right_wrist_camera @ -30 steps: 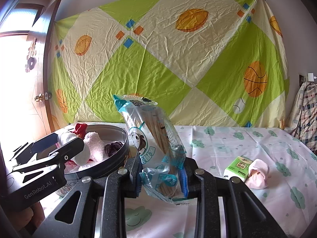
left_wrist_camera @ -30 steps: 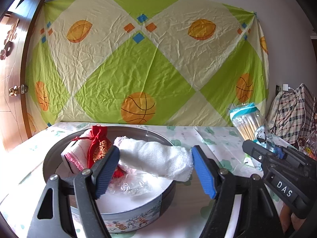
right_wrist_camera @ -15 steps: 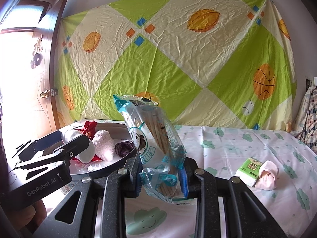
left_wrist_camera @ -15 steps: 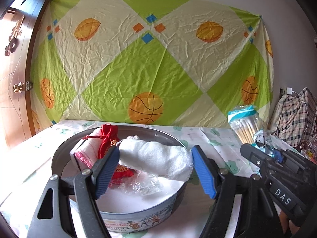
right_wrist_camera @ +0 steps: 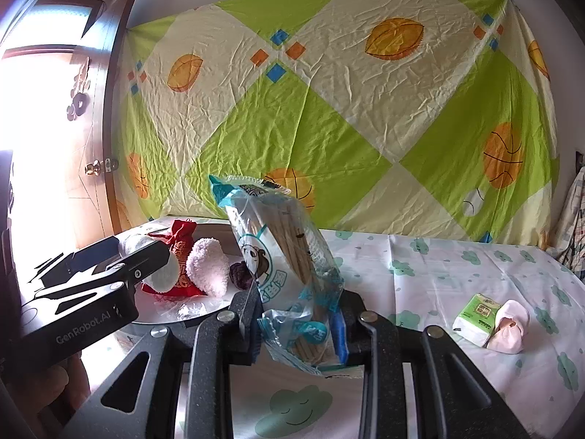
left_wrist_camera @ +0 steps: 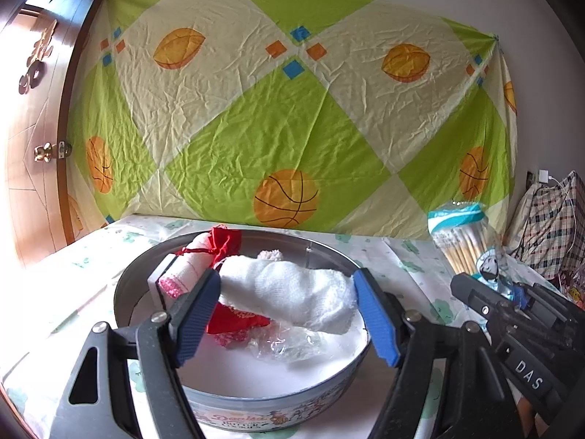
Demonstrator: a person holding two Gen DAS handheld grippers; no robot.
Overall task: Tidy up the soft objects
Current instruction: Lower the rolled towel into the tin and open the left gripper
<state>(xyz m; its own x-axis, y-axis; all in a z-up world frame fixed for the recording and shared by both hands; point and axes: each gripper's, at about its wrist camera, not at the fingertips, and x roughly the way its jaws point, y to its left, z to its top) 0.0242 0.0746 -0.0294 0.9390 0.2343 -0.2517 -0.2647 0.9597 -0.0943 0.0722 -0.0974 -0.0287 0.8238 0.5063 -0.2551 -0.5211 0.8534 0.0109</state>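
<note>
A round metal tin (left_wrist_camera: 234, 398) holds a white rolled towel (left_wrist_camera: 292, 292), a red drawstring pouch (left_wrist_camera: 226, 241), a pink-edged cloth (left_wrist_camera: 182, 274) and clear plastic wrap. My left gripper (left_wrist_camera: 285, 314) is open over the tin, its blue pads either side of the white towel, which lies in the tin. My right gripper (right_wrist_camera: 296, 333) is shut on a plastic bag of cotton swabs (right_wrist_camera: 285, 256), held upright to the right of the tin (right_wrist_camera: 215, 303). The bag also shows in the left wrist view (left_wrist_camera: 464, 237).
A green tissue pack (right_wrist_camera: 475, 314) and a pink soft item (right_wrist_camera: 510, 323) lie on the patterned tablecloth at the right. A green and cream sheet hangs on the wall behind. A checked bag (left_wrist_camera: 552, 219) stands far right; a wooden door (left_wrist_camera: 33, 117) is at left.
Both grippers have lifted and drawn slightly back, so the tin sits lower in view. The left stays open over the towel; the right still holds the swab bag.
</note>
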